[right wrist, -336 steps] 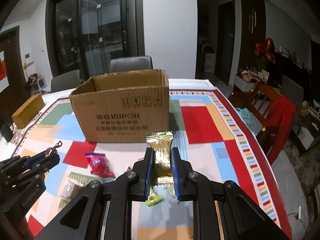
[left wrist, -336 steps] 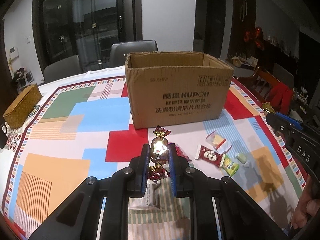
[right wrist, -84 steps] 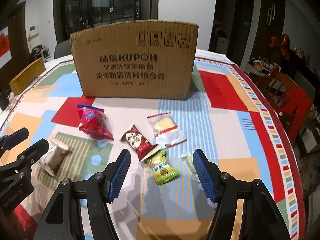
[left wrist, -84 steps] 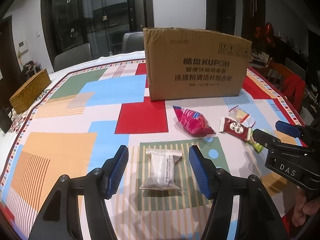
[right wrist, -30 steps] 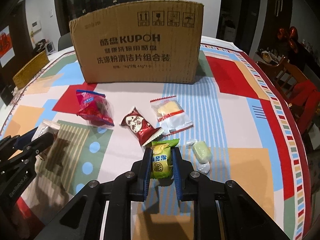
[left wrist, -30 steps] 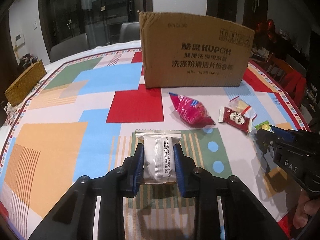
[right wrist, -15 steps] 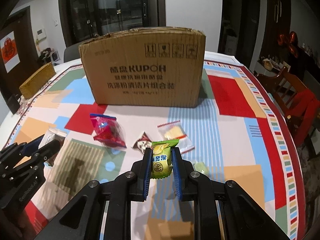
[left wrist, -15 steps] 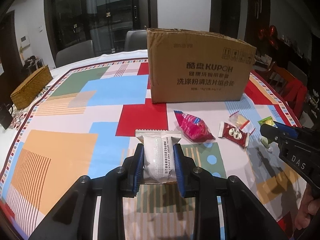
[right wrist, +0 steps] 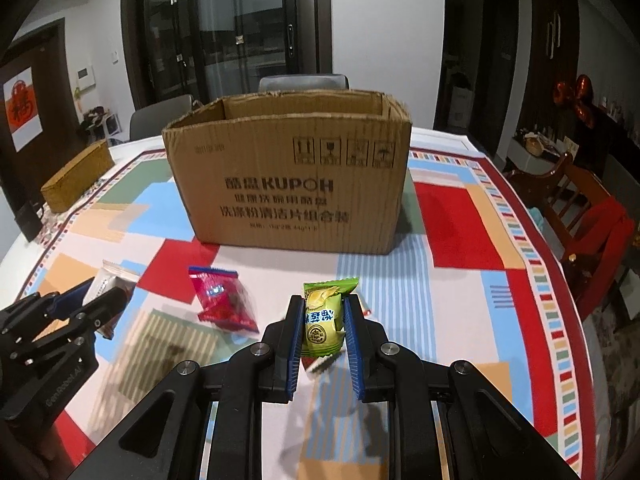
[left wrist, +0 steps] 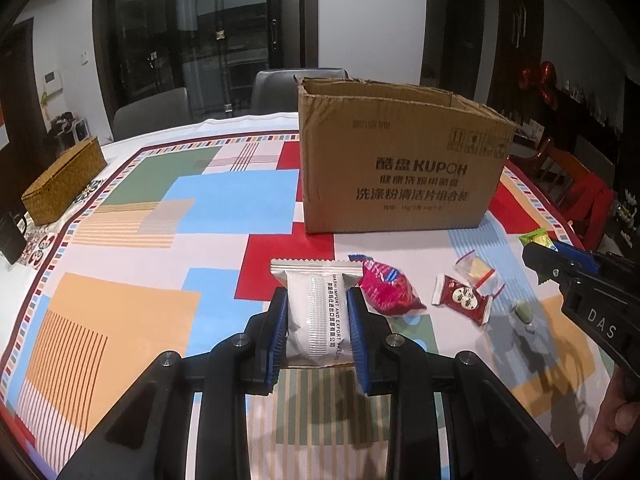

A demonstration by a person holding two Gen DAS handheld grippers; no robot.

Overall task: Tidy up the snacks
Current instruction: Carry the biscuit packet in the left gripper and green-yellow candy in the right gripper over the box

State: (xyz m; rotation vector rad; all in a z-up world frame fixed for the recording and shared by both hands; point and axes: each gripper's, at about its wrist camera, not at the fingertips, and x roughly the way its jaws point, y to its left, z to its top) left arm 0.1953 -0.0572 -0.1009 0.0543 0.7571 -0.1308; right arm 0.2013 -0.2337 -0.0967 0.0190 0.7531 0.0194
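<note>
Low in the left wrist view: left gripper [left wrist: 318, 320], blue pads clamped on a silver packet [left wrist: 316, 316], held upright above the tablecloth [left wrist: 120, 320]. Right edge of the same view: right gripper [left wrist: 538, 246], seen side-on, pinching a green packet [left wrist: 536, 237].

Bottom centre of the right wrist view: right gripper [right wrist: 322, 326] closed on the green packet [right wrist: 323, 316], lifted off the cloth. Lower left there: left gripper [right wrist: 102, 294] with the silver packet [right wrist: 108, 280] between its tips.

Upper centre of both views: open cardboard box [right wrist: 288, 184], printed face toward the cameras, standing on the table. In front of it, lying on the cloth: a red packet [left wrist: 386, 288] just right of the silver packet, a dark red packet [left wrist: 462, 298] touching a clear packet [left wrist: 476, 270], and a small pale green sweet [left wrist: 523, 312] further right.

Tablecloth in blocks of red, blue, orange, green and white, striped in places, with a border of small coloured squares. Left edge: a woven box [left wrist: 64, 182]. Behind the table: 2 grey chairs [left wrist: 150, 114], dark glass doors [left wrist: 192, 28], white wall. Far right of the right wrist view: a wooden chair [right wrist: 576, 200] with red cloth draped over it.
</note>
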